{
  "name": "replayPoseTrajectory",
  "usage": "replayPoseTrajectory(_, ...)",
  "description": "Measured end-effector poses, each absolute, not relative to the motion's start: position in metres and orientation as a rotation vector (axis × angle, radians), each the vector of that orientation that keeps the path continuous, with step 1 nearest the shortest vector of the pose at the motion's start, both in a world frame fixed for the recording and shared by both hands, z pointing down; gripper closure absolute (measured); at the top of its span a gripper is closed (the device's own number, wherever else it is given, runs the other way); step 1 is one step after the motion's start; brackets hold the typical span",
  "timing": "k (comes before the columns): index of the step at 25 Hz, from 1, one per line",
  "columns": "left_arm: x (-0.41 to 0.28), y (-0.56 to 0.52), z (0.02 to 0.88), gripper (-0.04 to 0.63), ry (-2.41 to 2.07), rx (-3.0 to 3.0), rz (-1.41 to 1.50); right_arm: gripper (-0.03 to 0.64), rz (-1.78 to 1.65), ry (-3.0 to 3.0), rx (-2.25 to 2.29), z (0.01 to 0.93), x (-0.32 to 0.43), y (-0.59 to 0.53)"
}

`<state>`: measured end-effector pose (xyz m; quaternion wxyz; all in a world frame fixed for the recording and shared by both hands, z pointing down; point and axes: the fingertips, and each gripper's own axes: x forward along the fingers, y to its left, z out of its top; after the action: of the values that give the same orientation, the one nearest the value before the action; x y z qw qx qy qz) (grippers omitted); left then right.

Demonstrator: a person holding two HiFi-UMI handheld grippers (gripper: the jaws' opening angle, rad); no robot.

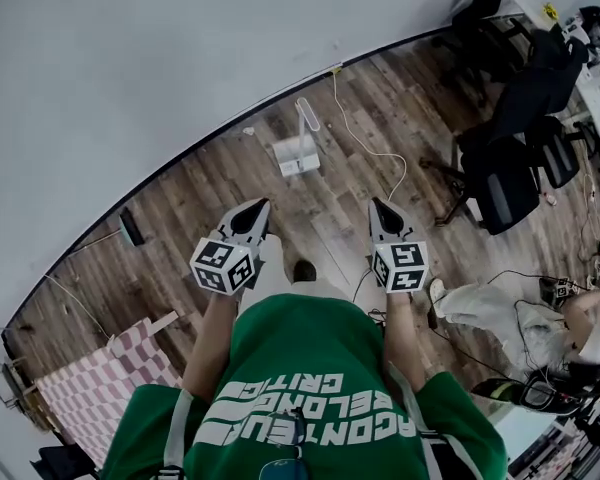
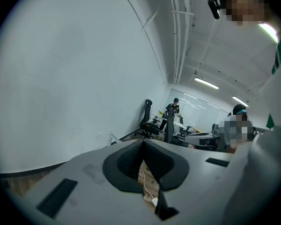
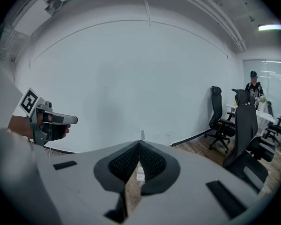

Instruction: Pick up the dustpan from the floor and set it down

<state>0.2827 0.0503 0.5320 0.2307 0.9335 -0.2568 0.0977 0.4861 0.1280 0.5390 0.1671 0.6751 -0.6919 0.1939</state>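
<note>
White plastic dustpan [image 1: 298,155] is sitting on the wood floor [image 1: 170,233], close to the foot of the wall [image 1: 180,58]. The pan is flat down and its thin handle sticks up on the wall side. In the right gripper view that handle shows as a skinny upright post just over the jaw tips, so I'd call the long axis vertical-ish, not lying along the boards.

Both grippers are held out in front of the person, well apart from the dustpan. Left gripper [image 1: 260,208]: jaws pinched together at the tips with nothing in them, just floor and a bit of white cable [image 1: 365,138] showing through the gap further back. Right gripper [image 1: 377,208]: same deal, jaws closed and empty.

The bit that matters is that the dustpan lies ahead of the jaws and lower. It's roughly between the two grippers but shifted toward the left one, so the left hand looks a touch nearer. Going by its own camera though, the right gripper is the one aimed straight at the handle.

Stage-wise, I honestly can't call it. A dustpan on the floor with both grippers closed and empty fits someone coming up to grab it. It also fits someone who has set it down and backed off. If a grab is coming, the jaws would need to open and close in sideways on that upright handle. The cable runs just to the right, so it's worth keeping clear of.
</note>
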Motion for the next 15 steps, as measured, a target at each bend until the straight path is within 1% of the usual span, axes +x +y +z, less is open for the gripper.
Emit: replayPoseTrajectory(15,0.274,0.105,0.517,0.601,-0.751,2.583,0.254,0.609,0.487,-2.017,1.887,0.536,0.473,0.178)
